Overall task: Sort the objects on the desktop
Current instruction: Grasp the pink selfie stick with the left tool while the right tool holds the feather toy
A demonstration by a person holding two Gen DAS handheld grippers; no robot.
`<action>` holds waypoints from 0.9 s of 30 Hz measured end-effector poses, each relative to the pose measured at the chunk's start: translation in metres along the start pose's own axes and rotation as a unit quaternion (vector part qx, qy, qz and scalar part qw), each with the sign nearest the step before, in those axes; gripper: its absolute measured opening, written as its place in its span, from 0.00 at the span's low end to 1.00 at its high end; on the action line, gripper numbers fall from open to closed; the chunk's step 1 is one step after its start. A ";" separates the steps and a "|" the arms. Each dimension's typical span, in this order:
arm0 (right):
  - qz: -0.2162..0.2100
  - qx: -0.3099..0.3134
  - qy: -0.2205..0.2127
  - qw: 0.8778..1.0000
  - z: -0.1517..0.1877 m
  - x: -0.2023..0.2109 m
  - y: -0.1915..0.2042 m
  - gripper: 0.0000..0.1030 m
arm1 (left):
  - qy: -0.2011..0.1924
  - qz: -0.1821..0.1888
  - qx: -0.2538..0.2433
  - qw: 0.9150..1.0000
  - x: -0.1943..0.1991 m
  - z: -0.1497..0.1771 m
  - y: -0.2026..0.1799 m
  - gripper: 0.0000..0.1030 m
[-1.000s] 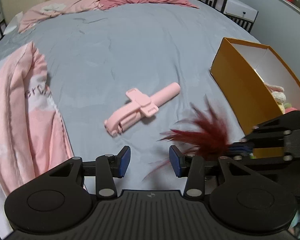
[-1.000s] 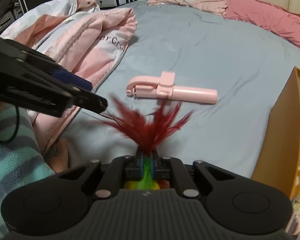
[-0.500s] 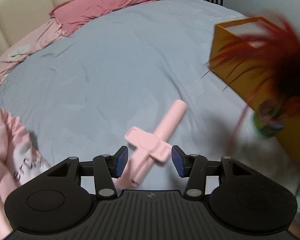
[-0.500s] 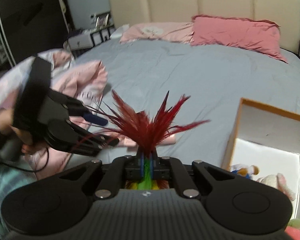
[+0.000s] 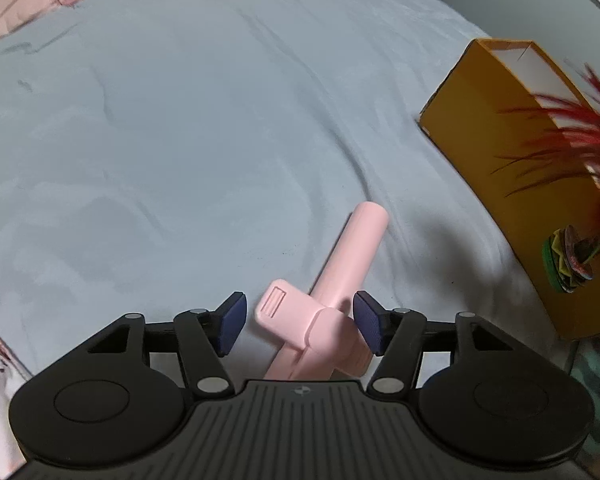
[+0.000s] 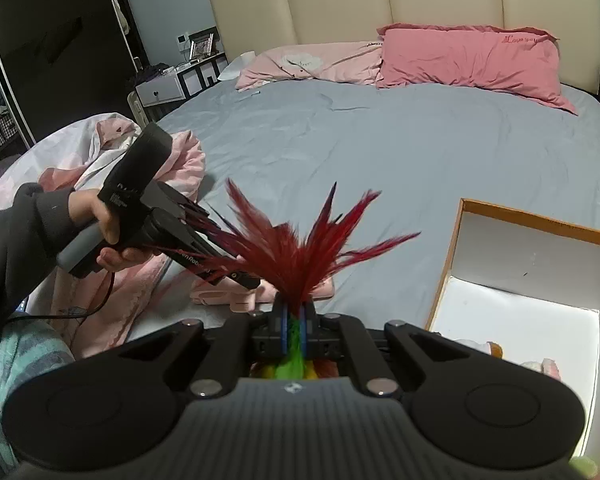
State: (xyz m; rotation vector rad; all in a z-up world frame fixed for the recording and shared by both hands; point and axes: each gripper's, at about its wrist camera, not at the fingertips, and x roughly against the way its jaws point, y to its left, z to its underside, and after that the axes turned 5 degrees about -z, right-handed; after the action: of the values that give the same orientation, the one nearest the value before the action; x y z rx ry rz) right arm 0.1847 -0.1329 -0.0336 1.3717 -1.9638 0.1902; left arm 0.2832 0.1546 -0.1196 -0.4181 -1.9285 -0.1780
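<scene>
A pink selfie stick (image 5: 340, 280) lies on the grey bedsheet, its clamp end between the fingers of my open left gripper (image 5: 298, 324). It also shows partly in the right wrist view (image 6: 324, 290), behind the feathers. My right gripper (image 6: 294, 316) is shut on a feather shuttlecock (image 6: 296, 248) with red plumes and a green, yellow base, held above the bed left of the orange box (image 6: 536, 268). The shuttlecock shows at the right edge of the left wrist view (image 5: 572, 184).
The orange box (image 5: 496, 152) with a white inside holds soft toys (image 6: 540, 364). A pink and white quilt (image 6: 112, 168) is bunched at the left. Pink pillows (image 6: 468, 56) lie at the headboard. A nightstand (image 6: 172, 88) stands beyond the bed.
My left gripper has moved forward and down so its fingers flank the selfie stick. My right gripper has lifted the shuttlecock and carried it right, toward the box.
</scene>
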 end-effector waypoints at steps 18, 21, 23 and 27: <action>0.023 -0.035 -0.032 0.999 0.003 0.029 -0.006 0.05 | 0.017 -0.021 -0.024 0.999 0.016 0.015 -0.045 0.28; 0.030 -0.046 -0.044 0.998 0.005 0.045 -0.008 0.05 | 0.006 -0.023 0.001 1.000 0.019 0.017 -0.052 0.14; 0.033 -0.054 -0.054 0.997 0.005 0.056 -0.011 0.05 | -0.007 -0.027 0.018 0.999 0.024 0.019 -0.058 0.10; 0.053 -0.057 -0.075 0.994 0.008 0.081 -0.013 0.05 | -0.012 -0.046 0.057 0.997 0.025 0.021 -0.064 0.07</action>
State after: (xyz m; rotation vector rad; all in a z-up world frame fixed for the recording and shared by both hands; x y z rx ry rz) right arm 0.1780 -0.2037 0.0077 1.2408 -2.1399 0.0230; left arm 0.2326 0.1068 -0.1002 -0.2565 -1.9719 -0.1227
